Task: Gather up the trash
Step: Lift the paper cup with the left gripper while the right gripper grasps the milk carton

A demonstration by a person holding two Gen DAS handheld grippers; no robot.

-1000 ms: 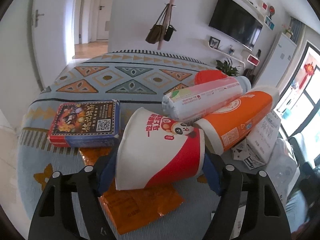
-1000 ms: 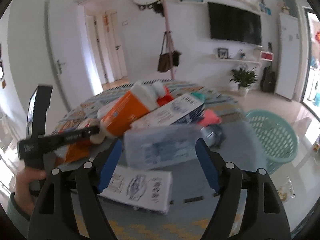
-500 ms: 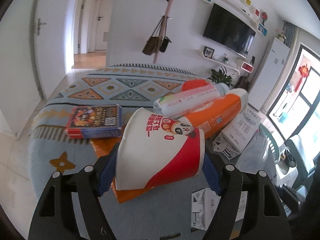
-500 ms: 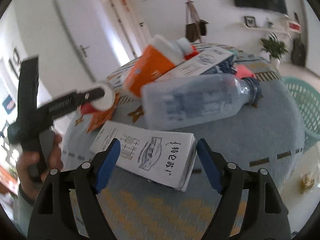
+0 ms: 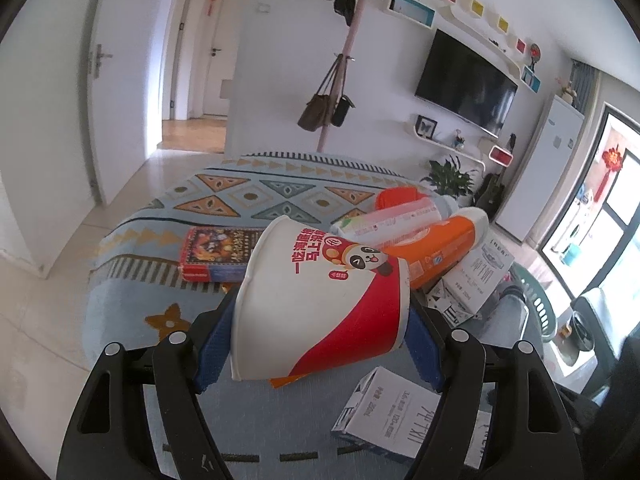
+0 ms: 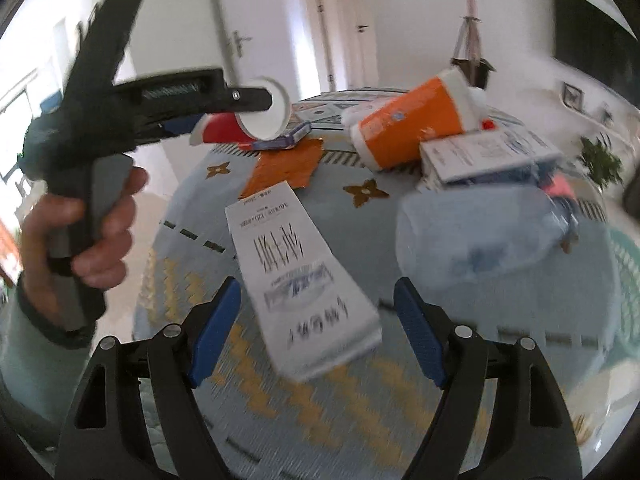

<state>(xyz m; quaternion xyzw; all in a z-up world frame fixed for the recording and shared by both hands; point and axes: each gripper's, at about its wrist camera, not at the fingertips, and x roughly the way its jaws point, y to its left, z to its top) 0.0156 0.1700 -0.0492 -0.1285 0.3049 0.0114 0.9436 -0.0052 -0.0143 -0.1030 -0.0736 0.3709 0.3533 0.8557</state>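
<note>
Left wrist: paper cup (image 5: 320, 304) sideways, clamped between left tongs (image 5: 316, 344).

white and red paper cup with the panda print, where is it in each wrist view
Left wrist: the white and red paper cup fills the lower centre, clamped between the left gripper pads.
Right wrist: the cup sits upper left, small, held above the table.
Shared landmark: the orange and white cylindrical tub.

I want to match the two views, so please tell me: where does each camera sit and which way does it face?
Left wrist: on the left hand-held gripper, facing across the table; its fingers clamp the paper cup.
Right wrist: on the open right hand-held gripper, facing down at the milk carton; the left hand shows.
Shared: cup, carton, orange bottle.
</note>
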